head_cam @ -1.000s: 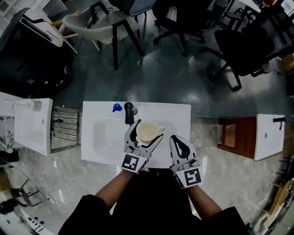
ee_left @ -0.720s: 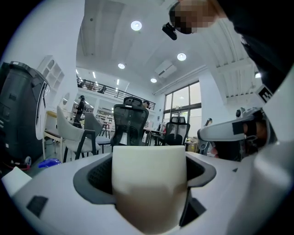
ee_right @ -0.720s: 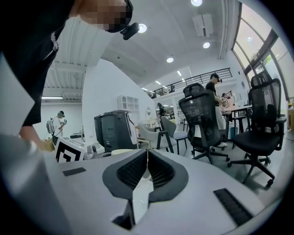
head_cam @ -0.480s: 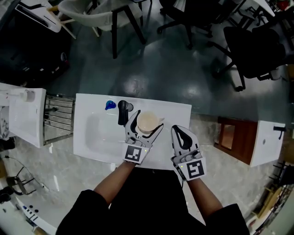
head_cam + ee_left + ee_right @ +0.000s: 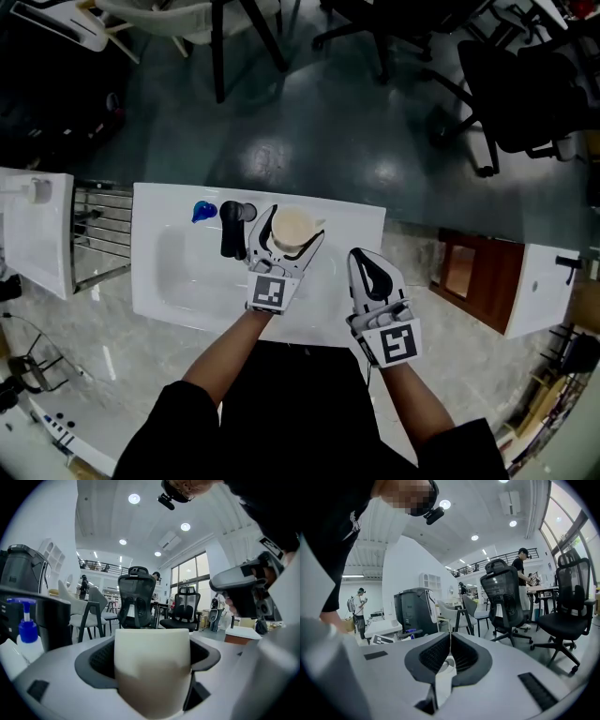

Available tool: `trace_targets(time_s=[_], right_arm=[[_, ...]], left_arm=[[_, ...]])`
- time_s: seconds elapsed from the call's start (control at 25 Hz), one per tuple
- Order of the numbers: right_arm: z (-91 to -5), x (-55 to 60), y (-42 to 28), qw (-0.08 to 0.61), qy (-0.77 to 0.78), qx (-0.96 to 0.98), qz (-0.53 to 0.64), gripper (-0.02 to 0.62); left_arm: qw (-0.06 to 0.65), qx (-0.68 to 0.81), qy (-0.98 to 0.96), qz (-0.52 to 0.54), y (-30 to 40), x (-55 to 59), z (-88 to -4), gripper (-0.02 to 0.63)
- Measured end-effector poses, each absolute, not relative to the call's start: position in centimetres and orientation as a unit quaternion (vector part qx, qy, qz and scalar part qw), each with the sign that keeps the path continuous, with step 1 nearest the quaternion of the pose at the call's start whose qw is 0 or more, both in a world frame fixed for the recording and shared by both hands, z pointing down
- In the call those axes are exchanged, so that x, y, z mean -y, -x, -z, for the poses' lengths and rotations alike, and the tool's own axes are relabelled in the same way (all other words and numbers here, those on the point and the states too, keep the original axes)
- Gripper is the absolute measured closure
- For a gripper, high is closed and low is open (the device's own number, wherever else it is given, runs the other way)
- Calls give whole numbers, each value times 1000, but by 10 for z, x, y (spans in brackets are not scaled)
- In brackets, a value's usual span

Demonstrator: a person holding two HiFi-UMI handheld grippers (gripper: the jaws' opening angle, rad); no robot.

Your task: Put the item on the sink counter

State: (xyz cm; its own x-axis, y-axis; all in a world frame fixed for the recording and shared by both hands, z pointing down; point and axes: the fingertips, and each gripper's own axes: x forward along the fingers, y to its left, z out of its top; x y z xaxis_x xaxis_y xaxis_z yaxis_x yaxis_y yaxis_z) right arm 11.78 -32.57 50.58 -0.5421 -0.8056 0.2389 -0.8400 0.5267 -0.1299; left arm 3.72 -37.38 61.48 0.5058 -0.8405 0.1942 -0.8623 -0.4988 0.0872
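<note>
Left gripper (image 5: 294, 225): jaws spread to the cup's width, clamped on both sides of the cream cup (image 5: 152, 663); cup upright, open mouth up.
Right gripper (image 5: 360, 255): jaws pressed together, nothing between them; held just right of the left gripper, over the near right part of the counter.
Cup position: above the far right part of the white sink counter (image 5: 352, 232), just right of the black faucet (image 5: 232, 230); contact with the counter not discernible.
Counter contents: basin (image 5: 187, 272) sunk into the left half; blue-topped pump bottle (image 5: 202, 211) at the far edge, just left of the faucet.
Surroundings, left: metal rack (image 5: 98, 234) against the counter's left end, then a second white sink (image 5: 37, 234).
Surroundings, right: wooden cabinet (image 5: 459, 272), apart from the counter's right end.
Floor: dark and glossy beyond the far edge, pale marble on the near side.
Open room: bare counter right of the cup and toward the near edge; black office chair (image 5: 525, 94) well beyond, far right.
</note>
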Motion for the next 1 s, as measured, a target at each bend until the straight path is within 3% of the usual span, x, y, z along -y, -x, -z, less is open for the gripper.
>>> trace_targets(time_s=[0.52,1.0], right_arm=[[-539,324,-110,86,-470,868,-131,563],[-547,329,-128,88,-492,857,-126,563]], left_arm=[[124,517,-843,-77,-34,391,-678,161],[55,487,-867,-94,-42,385,-686,161]])
